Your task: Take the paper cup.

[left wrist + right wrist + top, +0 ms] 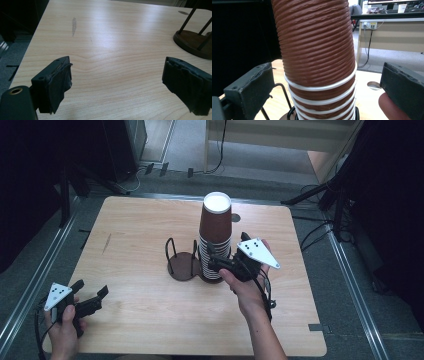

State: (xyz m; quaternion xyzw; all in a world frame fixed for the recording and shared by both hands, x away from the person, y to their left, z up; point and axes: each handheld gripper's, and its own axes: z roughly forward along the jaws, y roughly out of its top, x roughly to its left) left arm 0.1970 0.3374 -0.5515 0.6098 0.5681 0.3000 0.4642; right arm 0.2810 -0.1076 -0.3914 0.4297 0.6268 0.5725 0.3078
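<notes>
A tall stack of brown ribbed paper cups [215, 235] stands upside down, white rims showing, in the right ring of a dark two-ring cup holder [182, 267] at the table's middle. My right gripper [214, 260] is at the stack's lower right side. In the right gripper view its jaws straddle the stack [317, 50] with a gap on each side, so the gripper [327, 92] is open. My left gripper [91, 289] rests low near the table's front left corner, open with nothing between its jaws [117, 85]. The holder's base [192, 42] lies ahead of it to the right.
The wooden table [135, 230] has a faint grey smear [74, 26] at the left and a small round hole [236, 217] behind the stack. Dark stand legs and cables [320, 195] lie on the floor around it. Metal rails [350, 275] run along both sides.
</notes>
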